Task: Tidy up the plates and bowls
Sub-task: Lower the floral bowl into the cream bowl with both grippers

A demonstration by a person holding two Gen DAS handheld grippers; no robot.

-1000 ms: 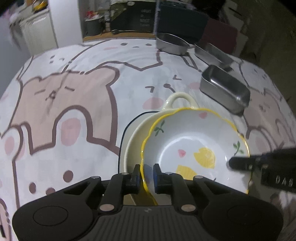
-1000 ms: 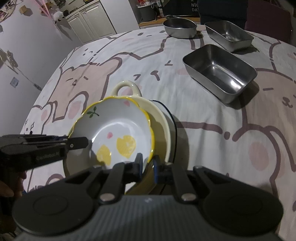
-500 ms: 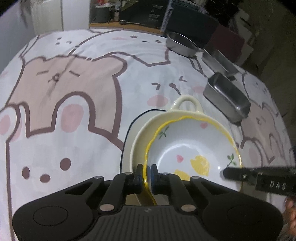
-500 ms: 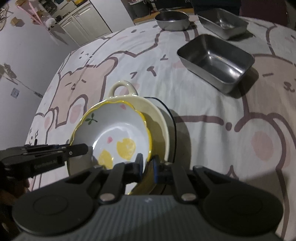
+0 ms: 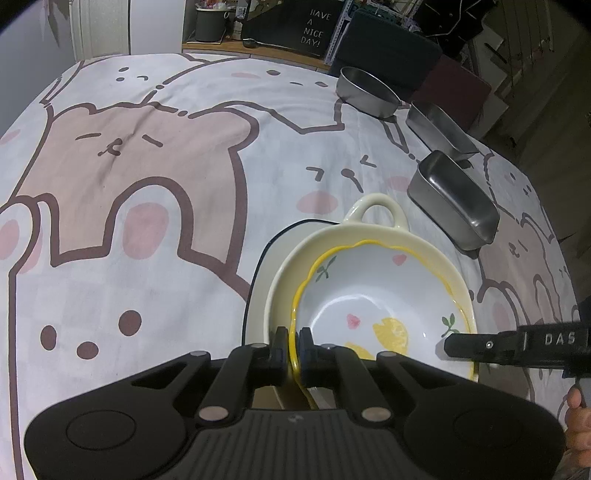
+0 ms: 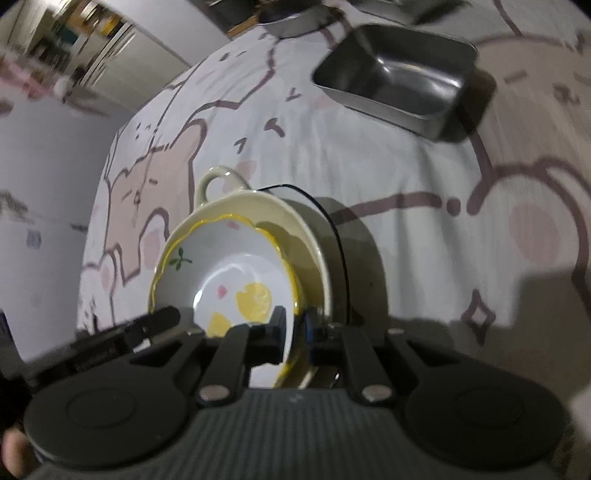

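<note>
Here both tools [image 5: 293, 349] [image 6: 294, 328] pinch the lemon bowl [image 5: 384, 306]

Bear-print cloth [image 5: 147, 177] spread under and ahead of the grippers, black "Have a nice day" sign [image 5: 312, 27] far ahead, dark pot [image 5: 209, 24] left of it

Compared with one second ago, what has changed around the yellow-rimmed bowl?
The left gripper has closed fully on the rim of the yellow-rimmed bowl, which sits lower in the cream dish. The right gripper grips the opposite rim as before. The steel trays stayed put.
</note>
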